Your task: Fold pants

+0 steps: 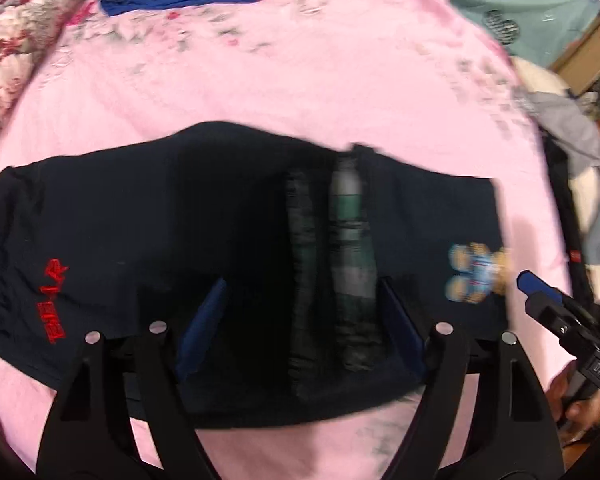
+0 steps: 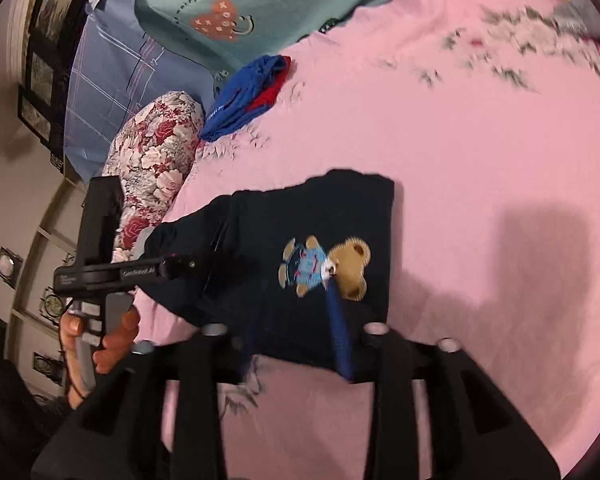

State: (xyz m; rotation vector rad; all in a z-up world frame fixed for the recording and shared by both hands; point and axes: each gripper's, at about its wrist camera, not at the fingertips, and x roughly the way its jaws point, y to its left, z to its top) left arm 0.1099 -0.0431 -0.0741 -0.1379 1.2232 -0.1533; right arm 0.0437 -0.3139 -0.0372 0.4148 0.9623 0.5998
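While the dark navy pants (image 1: 236, 264) are lying folded on the pink bedsheet (image 1: 300, 80), the left claw (image 1: 300, 320) is hanging over them from above, jaws standing wide with nothing pinched between the blue pads, dark cloth and a plaid strip (image 1: 350, 264) showing in the gap. Red lettering (image 1: 52, 300) is sitting on the left end of the pants, a teddy bear patch (image 1: 476, 276) on the right end.

Right claw (image 2: 296, 320) is pointing at the bear patch (image 2: 324, 268) end of the pants (image 2: 292, 240); its left finger is blurring out while the right blue finger (image 2: 340, 328) is showing clearly, so the jaws are reading as partly apart and I cannot tell whether cloth is pinched. In the left wrist view the right claw (image 1: 540, 292) is coming in just beside the pants' right edge.

A hand (image 2: 100, 340) is gripping the left claw's handle at the pants' far end in the right wrist view. Blue and red garment (image 2: 248, 96) is lying well apart near the head of the bed, beside a floral pillow (image 2: 152, 160). Teal blanket (image 2: 260, 0) is covering the far side.
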